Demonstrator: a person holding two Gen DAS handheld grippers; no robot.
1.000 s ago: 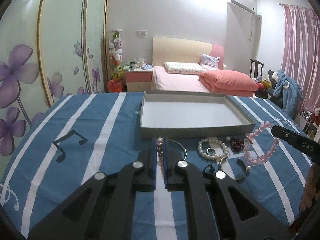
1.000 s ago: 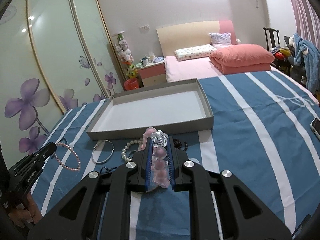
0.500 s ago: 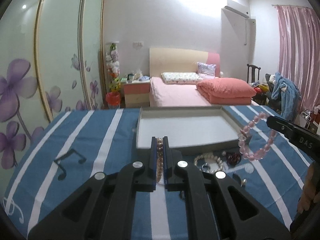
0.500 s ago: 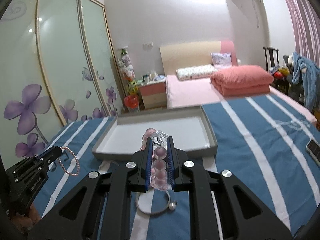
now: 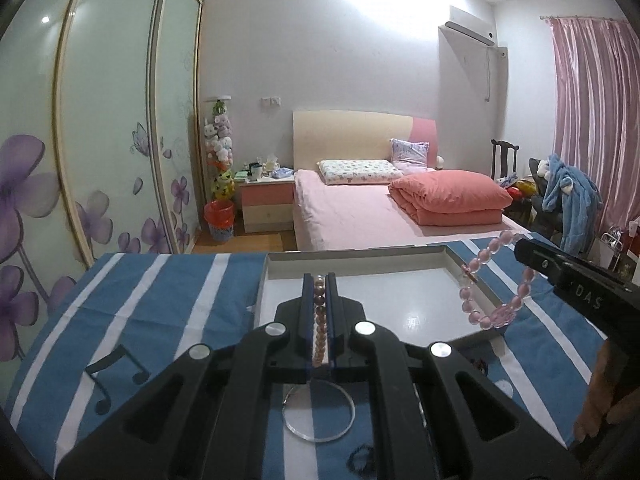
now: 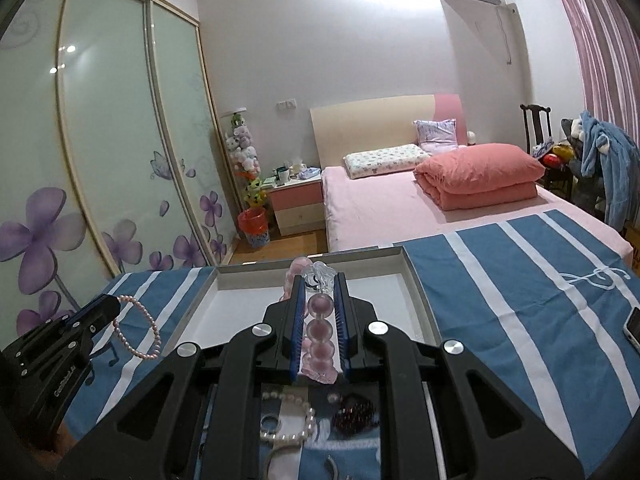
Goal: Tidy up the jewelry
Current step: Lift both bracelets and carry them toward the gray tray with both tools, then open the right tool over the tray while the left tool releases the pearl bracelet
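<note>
My left gripper [image 5: 319, 280] is shut on a small pink pearl bracelet [image 5: 319, 324], held above the near left part of the grey tray [image 5: 476, 276]. The same bracelet hangs from that gripper in the right wrist view [image 6: 140, 332]. My right gripper [image 6: 319, 280] is shut on a pink crystal bead bracelet [image 6: 319, 328], above the tray's near edge [image 6: 416, 292]. It shows in the left wrist view as a hanging loop [image 5: 496, 280]. The tray's white floor is bare.
On the blue striped cloth [image 5: 160, 304] below the grippers lie a thin silver bangle [image 5: 318, 412], a white pearl bracelet [image 6: 296, 420], a ring [image 6: 270, 424] and a dark red bead piece [image 6: 356, 416]. A phone [image 6: 632, 332] lies at the right edge.
Both grippers have risen and moved forward toward the tray with their bracelets. The loose jewelry now lies beneath and behind the fingers.
</note>
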